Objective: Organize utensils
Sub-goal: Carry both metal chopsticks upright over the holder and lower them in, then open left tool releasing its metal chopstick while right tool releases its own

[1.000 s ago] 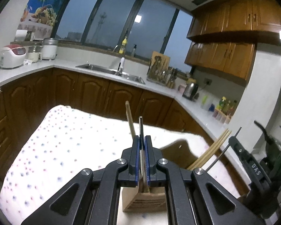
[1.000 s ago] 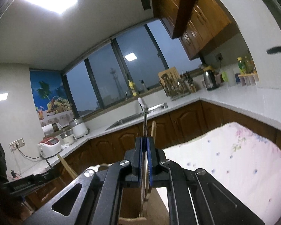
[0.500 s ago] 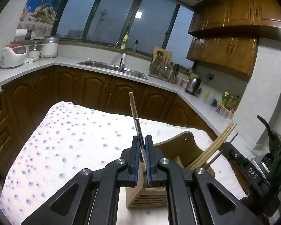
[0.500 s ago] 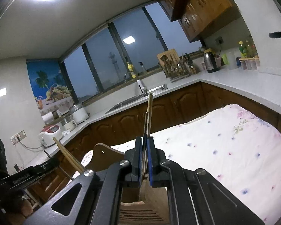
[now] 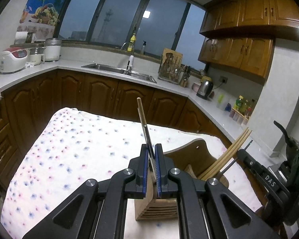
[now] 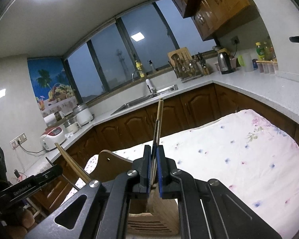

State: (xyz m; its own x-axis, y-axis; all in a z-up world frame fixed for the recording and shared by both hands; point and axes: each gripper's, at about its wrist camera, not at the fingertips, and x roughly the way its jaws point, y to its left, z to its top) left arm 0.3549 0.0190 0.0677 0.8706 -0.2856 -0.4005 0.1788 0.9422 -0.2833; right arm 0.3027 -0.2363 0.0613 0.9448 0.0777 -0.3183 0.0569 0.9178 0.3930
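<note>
A slatted wooden utensil holder (image 5: pixel 157 209) stands on the flowered tablecloth (image 5: pixel 69 149), right under both grippers; it also shows in the right wrist view (image 6: pixel 149 219). My left gripper (image 5: pixel 151 155) is shut on a thin metal utensil handle and a wooden stick (image 5: pixel 141 115) that point upward. My right gripper (image 6: pixel 153 157) is shut on a wooden chopstick (image 6: pixel 159 113) with a thin dark metal handle beside it. Chopsticks (image 5: pixel 229 155) held by the other gripper lean at the right of the left wrist view and at the left of the right wrist view (image 6: pixel 69 161).
A wooden chair back (image 5: pixel 193 149) rises behind the holder. Beyond the table are brown cabinets, a white counter with a sink (image 5: pixel 119 71), a dish rack (image 5: pixel 171 69), a kettle (image 5: pixel 204 86) and rice cookers (image 5: pixel 12 59).
Both grippers have tilted down toward the table, so the holder and tablecloth fill more of each view. The held utensils have sunk lower over the holder.
</note>
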